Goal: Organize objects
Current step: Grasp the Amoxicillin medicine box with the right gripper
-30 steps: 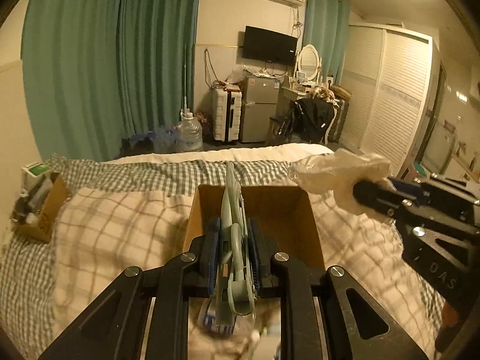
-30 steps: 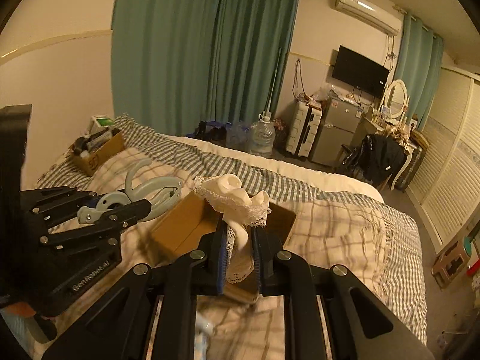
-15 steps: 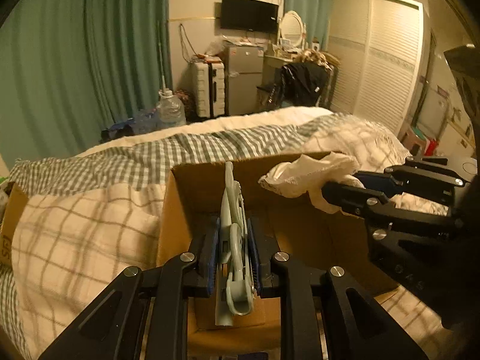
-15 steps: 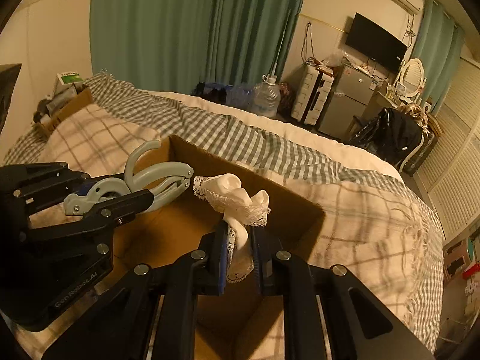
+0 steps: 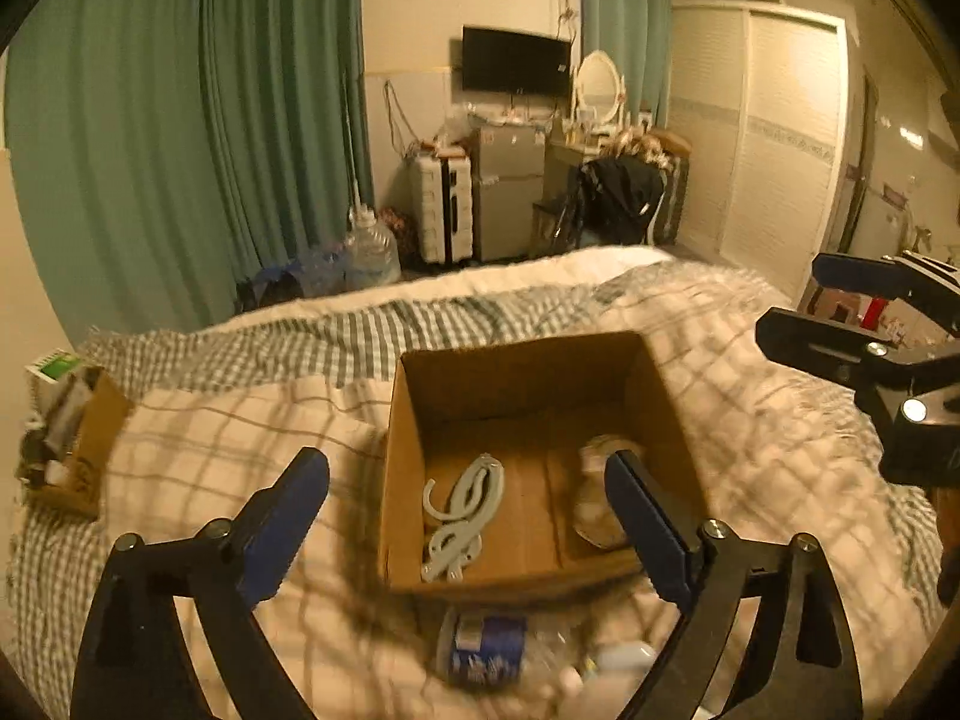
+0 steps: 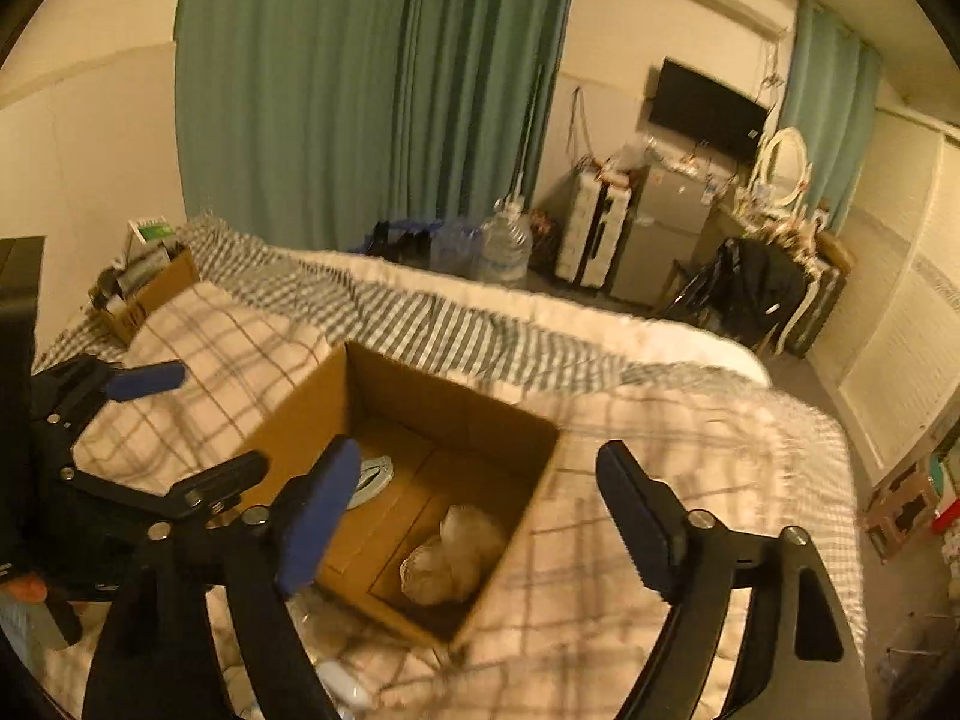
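In the left wrist view, a bed [image 5: 228, 468] covered by a cream plaid blanket with a green-checked sheet behind it carries one open cardboard box [image 5: 672, 420] at the middle. Beyond the box hang green curtains [image 5: 180, 138]; one wall television [image 5: 516, 67], one oval mirror [image 5: 597, 89], one small fridge [image 5: 507, 192] and one large water jug [image 5: 372, 255] stand past the far edge of the bed. Inside the box lie two things: a pale green clip [image 5: 462, 519] on the floor at its left and a white lace cloth [image 5: 594, 507] at its right. One smaller carton [image 5: 99, 438] sits well to the left of the box, and a blurred bottle [image 5: 486, 651] lies just in front of it. The left claw [image 5: 471, 531] stands wide apart and empty in front of the box; the right claw [image 5: 840, 312] is to the right of the box, its fingers apart. In the right wrist view the same box [image 6: 300, 408] sits on the bed [image 6: 690, 480], with the cloth [image 6: 450, 552] in its near right corner and only an edge of the clip [image 6: 375, 477] showing at its left. The right claw [image 6: 474, 519] gapes open over the box, holding nothing, and the left claw [image 6: 198, 426] is to the left of the box, also apart.
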`<state>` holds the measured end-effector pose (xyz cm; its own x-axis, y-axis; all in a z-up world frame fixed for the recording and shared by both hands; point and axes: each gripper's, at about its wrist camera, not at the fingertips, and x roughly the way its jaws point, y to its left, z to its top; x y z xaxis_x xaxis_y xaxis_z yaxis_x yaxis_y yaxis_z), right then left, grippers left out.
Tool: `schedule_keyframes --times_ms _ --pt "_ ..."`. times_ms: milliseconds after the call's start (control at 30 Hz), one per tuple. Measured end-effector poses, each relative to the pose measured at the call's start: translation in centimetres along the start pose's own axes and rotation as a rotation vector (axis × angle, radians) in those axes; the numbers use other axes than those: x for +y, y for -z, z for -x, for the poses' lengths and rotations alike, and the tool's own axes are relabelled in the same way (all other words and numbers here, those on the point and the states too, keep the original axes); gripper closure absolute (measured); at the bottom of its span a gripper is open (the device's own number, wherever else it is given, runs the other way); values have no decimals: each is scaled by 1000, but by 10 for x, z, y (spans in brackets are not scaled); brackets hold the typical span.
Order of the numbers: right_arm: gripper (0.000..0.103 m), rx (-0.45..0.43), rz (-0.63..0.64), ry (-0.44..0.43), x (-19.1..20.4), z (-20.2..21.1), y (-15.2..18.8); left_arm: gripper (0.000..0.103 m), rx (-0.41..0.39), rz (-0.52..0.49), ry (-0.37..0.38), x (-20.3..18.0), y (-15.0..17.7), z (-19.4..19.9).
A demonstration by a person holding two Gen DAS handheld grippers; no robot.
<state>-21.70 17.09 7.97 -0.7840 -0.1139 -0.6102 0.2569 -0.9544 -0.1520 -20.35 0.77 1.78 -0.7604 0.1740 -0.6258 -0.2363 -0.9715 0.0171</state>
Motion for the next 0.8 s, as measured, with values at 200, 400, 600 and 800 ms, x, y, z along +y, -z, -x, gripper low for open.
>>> schedule_keyframes --times_ms 200,400,600,800 --pt "10 -55 11 -14 4 89 7 0 -48 6 -16 -6 11 71" --pt "7 -82 91 -11 28 149 37 0 -19 9 -64 -7 40 118" --pt "4 -19 146 -101 64 146 103 0 32 38 -165 -8 106 132" --pt "4 92 223 -122 98 96 178 0 68 145 -247 -7 167 115"
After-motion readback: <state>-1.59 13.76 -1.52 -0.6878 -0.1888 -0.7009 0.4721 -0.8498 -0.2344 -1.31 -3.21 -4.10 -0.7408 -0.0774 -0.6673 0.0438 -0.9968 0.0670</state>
